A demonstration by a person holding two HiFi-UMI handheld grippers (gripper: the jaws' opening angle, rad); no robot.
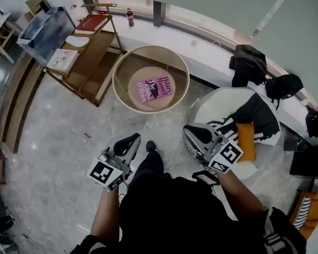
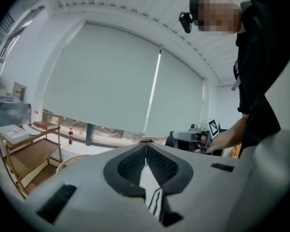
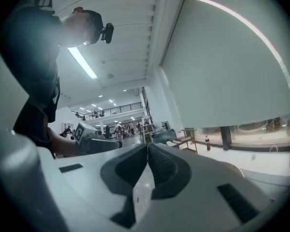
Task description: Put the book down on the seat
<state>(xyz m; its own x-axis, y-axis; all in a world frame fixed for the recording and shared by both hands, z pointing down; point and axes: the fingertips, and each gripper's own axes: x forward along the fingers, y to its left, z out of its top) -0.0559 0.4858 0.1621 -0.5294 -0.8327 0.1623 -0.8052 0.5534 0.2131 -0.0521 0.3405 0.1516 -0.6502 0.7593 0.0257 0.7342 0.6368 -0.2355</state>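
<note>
A pink book (image 1: 158, 89) lies flat on the round seat (image 1: 146, 101) of a cream tub chair, seen from above in the head view. Both grippers are held back near the person's body, well short of the chair. My left gripper (image 1: 130, 139) is shut with nothing between its pads, and its own view shows the jaws (image 2: 146, 146) meeting at the tips. My right gripper (image 1: 192, 133) is shut and empty too, its jaws (image 3: 148, 146) closed together in its own view. Each gripper view shows the other gripper off to the side.
A wooden shelf rack (image 1: 87, 46) with books stands to the left of the chair. A white armchair (image 1: 228, 110) with an orange cushion and dark clothes sits at right. A white ledge (image 1: 201, 49) with a bottle (image 1: 130, 17) curves behind. Marble floor lies around my feet.
</note>
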